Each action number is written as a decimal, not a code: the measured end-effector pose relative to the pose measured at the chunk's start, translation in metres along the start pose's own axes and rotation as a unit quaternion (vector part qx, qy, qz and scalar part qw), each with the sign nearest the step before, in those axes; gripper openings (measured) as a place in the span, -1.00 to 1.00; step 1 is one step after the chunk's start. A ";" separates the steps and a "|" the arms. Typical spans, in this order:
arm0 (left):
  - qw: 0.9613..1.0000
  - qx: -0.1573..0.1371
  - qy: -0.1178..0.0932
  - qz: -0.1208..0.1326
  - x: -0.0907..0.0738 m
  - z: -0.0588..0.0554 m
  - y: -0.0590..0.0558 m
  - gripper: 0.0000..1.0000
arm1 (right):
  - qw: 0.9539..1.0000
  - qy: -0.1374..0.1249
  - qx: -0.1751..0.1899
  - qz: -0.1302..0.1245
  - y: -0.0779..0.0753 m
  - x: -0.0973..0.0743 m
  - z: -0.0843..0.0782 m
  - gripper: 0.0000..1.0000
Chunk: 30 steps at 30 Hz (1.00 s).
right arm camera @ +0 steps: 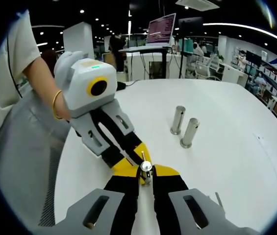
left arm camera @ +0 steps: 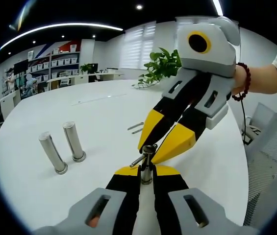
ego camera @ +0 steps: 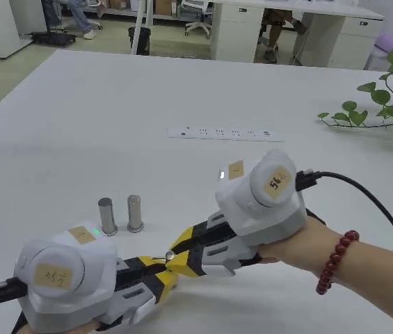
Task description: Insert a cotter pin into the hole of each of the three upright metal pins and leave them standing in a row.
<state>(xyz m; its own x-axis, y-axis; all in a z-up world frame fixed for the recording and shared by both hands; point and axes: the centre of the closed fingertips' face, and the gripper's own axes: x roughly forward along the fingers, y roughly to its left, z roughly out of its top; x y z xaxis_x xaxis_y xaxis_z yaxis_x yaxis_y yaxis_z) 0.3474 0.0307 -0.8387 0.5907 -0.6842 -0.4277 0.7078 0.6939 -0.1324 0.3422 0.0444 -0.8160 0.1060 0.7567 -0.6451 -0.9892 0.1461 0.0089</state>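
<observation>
Jaws of my left hand-held gripper (left arm camera: 147, 173) clamp one metal pin (left arm camera: 148, 165) upright above the desk (ego camera: 182, 90). My right hand-held gripper (right arm camera: 146, 174) is clenched on a cotter pin (left arm camera: 137, 160) at its head. Two more pins (ego camera: 106, 216) (ego camera: 135, 212) stand side by side just beyond, close together.

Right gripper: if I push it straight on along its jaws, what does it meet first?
The metal pin, right at the right gripper tips and apparently in contact. Just behind it is the left gripper, which seems to hold the pin. Depth is hard to judge.
</observation>
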 end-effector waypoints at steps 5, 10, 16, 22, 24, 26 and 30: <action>1.000 -0.002 0.001 0.001 -0.001 0.000 0.001 -0.85 | 1.000 -0.006 -0.002 0.000 0.000 0.001 0.002 -0.78; 1.000 -0.001 0.006 0.004 -0.002 -0.001 0.003 -0.85 | 1.000 -0.010 -0.002 -0.002 -0.001 0.003 0.004 -0.79; 1.000 0.000 0.004 0.009 -0.003 0.002 0.010 -0.85 | 1.000 -0.012 -0.009 -0.009 -0.005 0.006 0.009 -0.80; 1.000 0.000 -0.001 0.014 -0.003 0.007 0.022 -0.85 | 1.000 -0.019 -0.005 -0.016 -0.014 0.011 0.017 -0.80; 1.000 -0.003 -0.004 0.015 -0.003 0.008 0.026 -0.85 | 1.000 -0.020 -0.004 -0.019 -0.018 0.012 0.018 -0.80; 1.000 -0.005 -0.004 0.014 -0.003 0.008 0.029 -0.85 | 1.000 -0.022 -0.002 -0.020 -0.020 0.014 0.019 -0.80; 1.000 -0.002 -0.003 0.012 -0.002 0.008 0.034 -0.85 | 1.000 -0.023 0.002 -0.022 -0.023 0.018 0.021 -0.80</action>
<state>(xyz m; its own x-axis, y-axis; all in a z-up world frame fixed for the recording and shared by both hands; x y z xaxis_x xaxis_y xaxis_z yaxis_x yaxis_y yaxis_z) 0.3728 0.0537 -0.8354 0.6101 -0.6684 -0.4255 0.6913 0.7114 -0.1263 0.3690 0.0677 -0.8118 0.1532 0.7777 -0.6097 -0.9833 0.1813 -0.0158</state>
